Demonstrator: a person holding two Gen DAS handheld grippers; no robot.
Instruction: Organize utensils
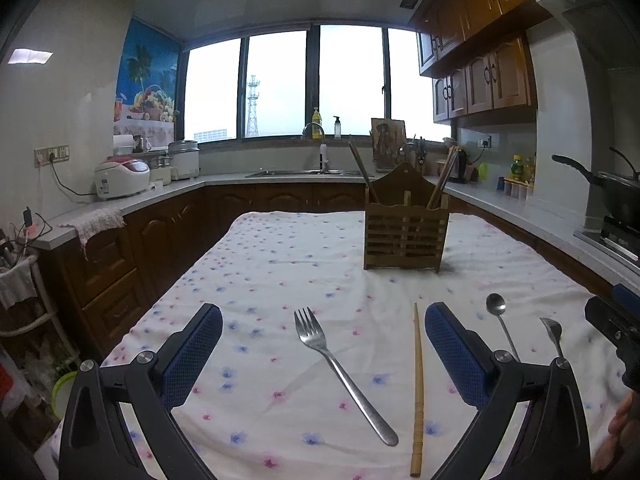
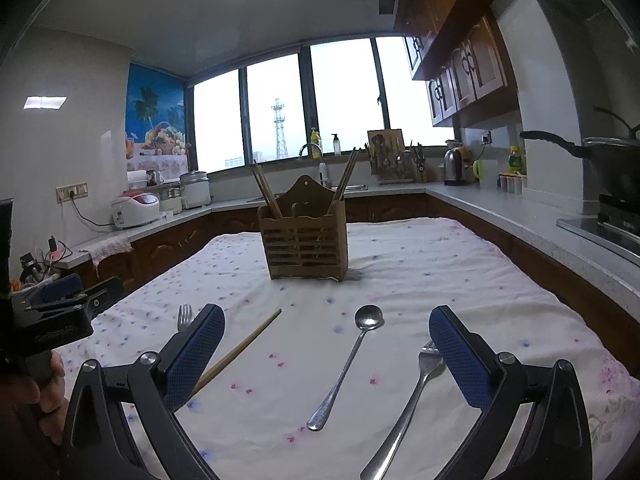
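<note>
We hold both claws wide apart and empty over the cloth-covered worktop: the left claw has its blue pads spread with nothing between them but the cloth, and the right claw is just as wide and grips nothing either. Directly ahead of the left claw, between its fingers, lies a steel fork, tines away from us, and just inside its right finger a single wooden chopstick runs lengthwise. Between the right claw's fingers lies a long-handled spoon, bowl pointing away, and a second fork sits partly under its right finger. Farther ahead of both claws stands the slatted wooden holder, with chopsticks already leaning in its two end compartments (the middle one looks free, though we cannot see down into it). We judge the steel pieces to be stiff, light and smooth, lying nearly flat on a soft cloth, so the pads must press down either side of the handle and close at mid-shaft, where balance is best; a pinch near the end would likely let the piece swing. The chopstick is lighter still and round, apt to roll, so we would take it near its thicker carved end. None of them is fragile.
</note>
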